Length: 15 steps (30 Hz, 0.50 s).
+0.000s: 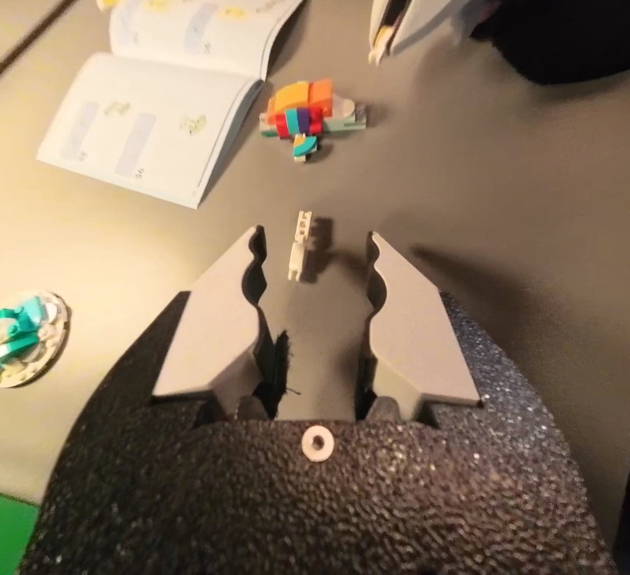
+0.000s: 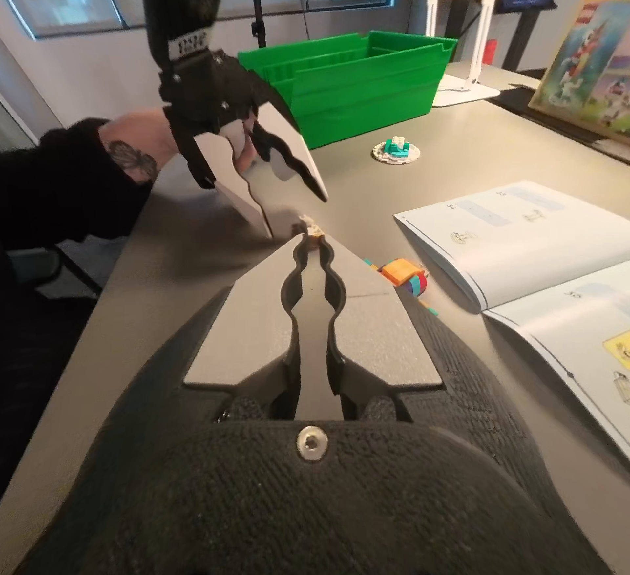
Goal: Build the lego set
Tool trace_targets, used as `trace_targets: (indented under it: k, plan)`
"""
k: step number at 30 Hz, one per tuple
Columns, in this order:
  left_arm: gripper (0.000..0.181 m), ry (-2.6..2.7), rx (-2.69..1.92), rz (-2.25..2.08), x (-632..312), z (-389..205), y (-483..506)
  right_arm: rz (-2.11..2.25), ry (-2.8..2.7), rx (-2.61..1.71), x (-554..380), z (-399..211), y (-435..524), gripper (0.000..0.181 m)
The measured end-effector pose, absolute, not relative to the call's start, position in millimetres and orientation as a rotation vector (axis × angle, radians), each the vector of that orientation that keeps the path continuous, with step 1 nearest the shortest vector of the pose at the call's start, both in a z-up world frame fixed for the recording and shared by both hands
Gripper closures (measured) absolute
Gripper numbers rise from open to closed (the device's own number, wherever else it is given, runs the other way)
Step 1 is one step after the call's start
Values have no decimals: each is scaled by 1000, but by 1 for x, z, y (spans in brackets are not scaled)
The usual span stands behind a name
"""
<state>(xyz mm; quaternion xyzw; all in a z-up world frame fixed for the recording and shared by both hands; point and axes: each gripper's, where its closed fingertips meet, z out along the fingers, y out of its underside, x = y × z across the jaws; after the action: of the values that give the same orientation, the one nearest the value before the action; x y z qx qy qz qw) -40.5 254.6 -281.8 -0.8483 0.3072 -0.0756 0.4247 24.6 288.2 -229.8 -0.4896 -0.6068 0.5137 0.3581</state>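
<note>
White lego piece (image 1: pixel 300 246) between spread left tool (image 1: pixel 315 234); right tool (image 2: pixel 313 237) pinching small piece (image 2: pixel 314 231).

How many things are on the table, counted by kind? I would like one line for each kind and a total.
Lego assemblies or pieces: 4 (multicoloured build, white piece, round-plate build, small piece in the right gripper)
Instruction booklets: 1
Green bins: 1
Set boxes: 1
Grippers: 2 (left)
Total: 9
</note>
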Motion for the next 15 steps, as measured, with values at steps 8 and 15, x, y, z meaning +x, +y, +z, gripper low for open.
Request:
trace_targets:
  k: [8,15]
  plan:
    - [145,820,-2192,-238,-44,-301,266,1408,-1526,-1364,24,-232,295,177]
    - [169,833,-2181,-279,-40,-302,265,1472,-1502,-1438,24,-234,297,177]
